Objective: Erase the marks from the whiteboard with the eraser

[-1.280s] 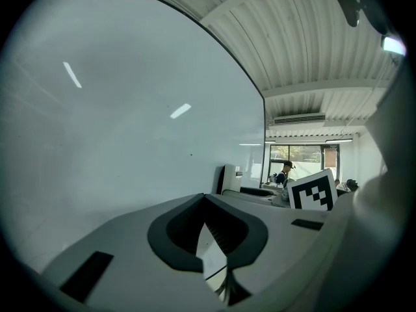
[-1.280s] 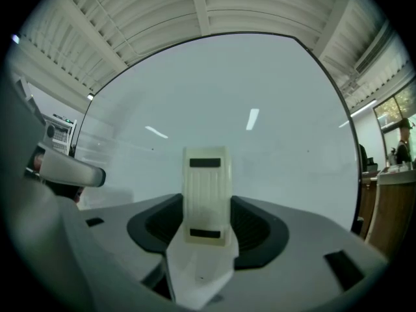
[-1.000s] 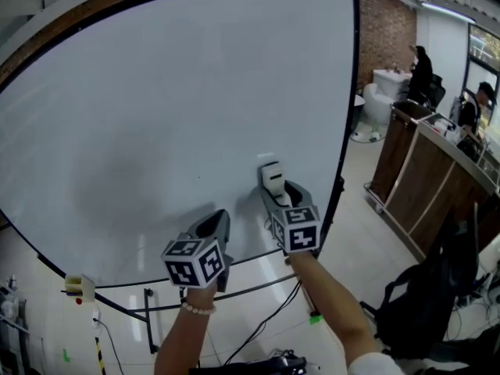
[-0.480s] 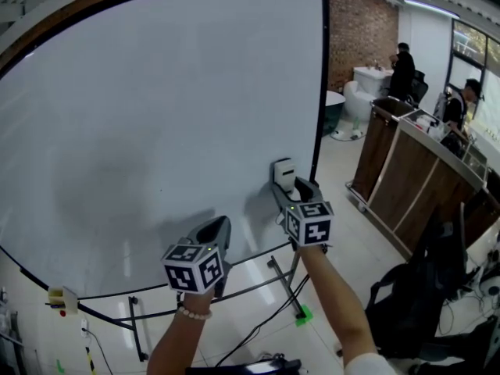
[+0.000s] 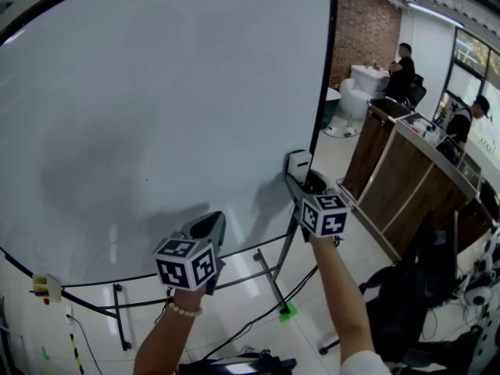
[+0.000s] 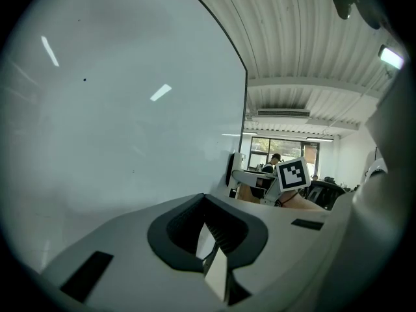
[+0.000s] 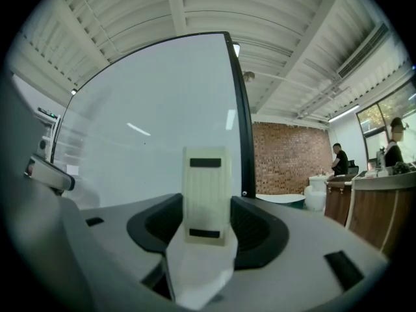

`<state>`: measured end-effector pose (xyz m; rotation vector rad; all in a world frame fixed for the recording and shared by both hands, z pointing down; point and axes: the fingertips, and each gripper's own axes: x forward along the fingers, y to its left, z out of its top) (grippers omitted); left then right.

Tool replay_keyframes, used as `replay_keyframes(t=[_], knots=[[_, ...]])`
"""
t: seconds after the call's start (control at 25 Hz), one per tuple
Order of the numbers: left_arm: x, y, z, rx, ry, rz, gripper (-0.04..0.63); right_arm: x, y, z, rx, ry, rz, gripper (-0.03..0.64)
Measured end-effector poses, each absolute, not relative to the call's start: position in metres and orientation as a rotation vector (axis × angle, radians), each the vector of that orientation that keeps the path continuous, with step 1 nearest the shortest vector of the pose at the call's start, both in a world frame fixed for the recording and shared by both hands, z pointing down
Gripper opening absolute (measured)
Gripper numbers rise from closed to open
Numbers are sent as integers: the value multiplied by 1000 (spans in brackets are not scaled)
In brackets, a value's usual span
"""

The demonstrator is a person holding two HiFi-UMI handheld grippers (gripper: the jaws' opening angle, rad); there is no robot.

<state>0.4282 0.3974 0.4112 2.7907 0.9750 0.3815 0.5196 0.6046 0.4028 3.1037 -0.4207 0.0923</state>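
White eraser (image 5: 298, 165), clenched in the right gripper's (image 5: 301, 182) fingers, sits by the whiteboard's (image 5: 156, 92) lower right edge. The left gripper's (image 5: 205, 229) fingers are clenched on nothing. Sweeping rightward could run the eraser off the edge.

This looks like an open-plan office or studio workspace. A large whiteboard (image 5: 156, 92) stands on a metal stand (image 5: 269, 276) over a glossy tiled floor (image 5: 234, 283), with a cable (image 5: 258, 323) trailing across it. To the right runs a long wooden counter (image 5: 406, 174) with two people (image 5: 401, 61) beside it, backed by a brick wall (image 5: 366, 33) and tall windows (image 5: 476, 53). Overhead is a ribbed metal ceiling (image 6: 305, 57) with a strip light (image 5: 437, 10).
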Motion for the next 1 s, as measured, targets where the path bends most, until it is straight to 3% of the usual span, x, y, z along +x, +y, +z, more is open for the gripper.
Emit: replay_keyframes(t=[1.0], knots=[[437, 387, 449, 2773, 935, 463, -12, 529, 631, 491, 3128, -434, 43, 255]])
